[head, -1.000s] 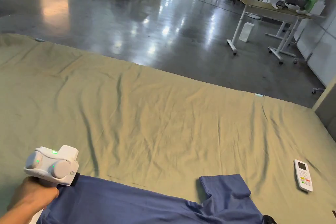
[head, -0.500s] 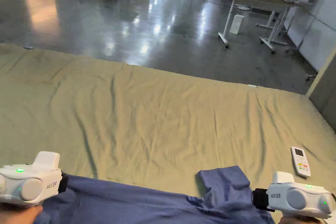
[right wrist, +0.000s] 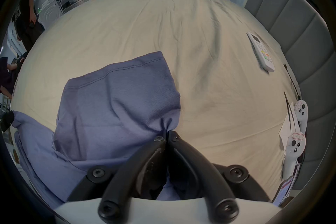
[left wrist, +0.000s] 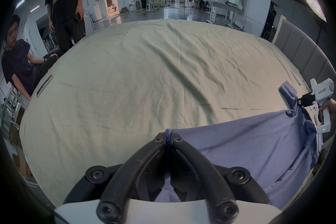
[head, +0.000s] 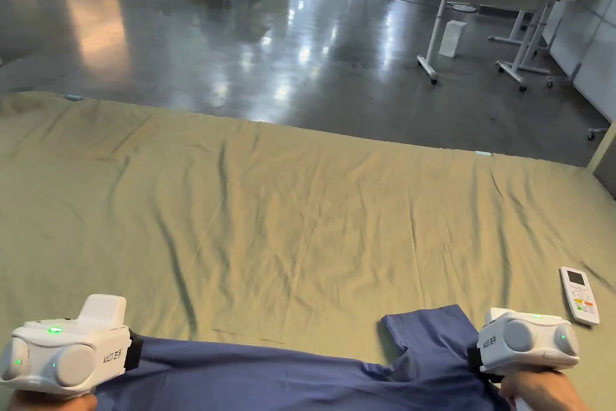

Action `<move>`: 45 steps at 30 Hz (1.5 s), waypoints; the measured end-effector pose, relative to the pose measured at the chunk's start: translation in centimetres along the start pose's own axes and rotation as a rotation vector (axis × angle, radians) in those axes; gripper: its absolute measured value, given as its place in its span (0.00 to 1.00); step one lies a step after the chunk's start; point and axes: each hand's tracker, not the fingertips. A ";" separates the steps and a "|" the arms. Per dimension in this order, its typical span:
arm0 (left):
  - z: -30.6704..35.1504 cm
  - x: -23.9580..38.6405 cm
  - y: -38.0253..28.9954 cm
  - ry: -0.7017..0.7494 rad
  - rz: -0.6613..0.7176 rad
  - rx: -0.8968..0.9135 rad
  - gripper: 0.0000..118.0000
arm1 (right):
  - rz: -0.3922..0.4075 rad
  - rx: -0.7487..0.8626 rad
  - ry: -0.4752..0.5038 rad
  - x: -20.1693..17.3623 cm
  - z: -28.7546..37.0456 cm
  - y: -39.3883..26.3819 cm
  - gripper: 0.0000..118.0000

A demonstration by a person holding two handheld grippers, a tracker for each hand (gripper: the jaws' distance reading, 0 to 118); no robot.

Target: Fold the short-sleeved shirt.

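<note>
A blue short-sleeved shirt (head: 271, 373) lies stretched along the near edge of the bed, one sleeve (head: 430, 334) pointing away from me. At its left end my left gripper (head: 137, 351) is shut on a pinch of the shirt's edge (left wrist: 236, 138), with cloth bunched between the jaws (left wrist: 168, 137). My right gripper (head: 472, 361) is shut on the shirt (right wrist: 116, 100) at the base of the sleeve, the fabric puckered at the jaw tips (right wrist: 167, 134). The right gripper also appears at the far right of the left gripper view (left wrist: 300, 100).
The bed is covered by a wrinkled olive-beige sheet (head: 301, 207). A white remote control (head: 579, 296) lies to the right of the shirt. A grey padded headboard (right wrist: 300, 31) and two white controllers (right wrist: 298, 128) stand at the right edge. Two people (left wrist: 63, 0) are beyond the left side.
The right gripper has come into the head view and closed in on the sleeve's base. The left gripper has dropped lower at the shirt's left end. The camera has shifted too.
</note>
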 end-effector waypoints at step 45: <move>8.8 -6.1 -15.6 -0.142 0.004 -0.182 0.04 | -0.059 0.064 0.037 1.2 14.2 -28.8 0.01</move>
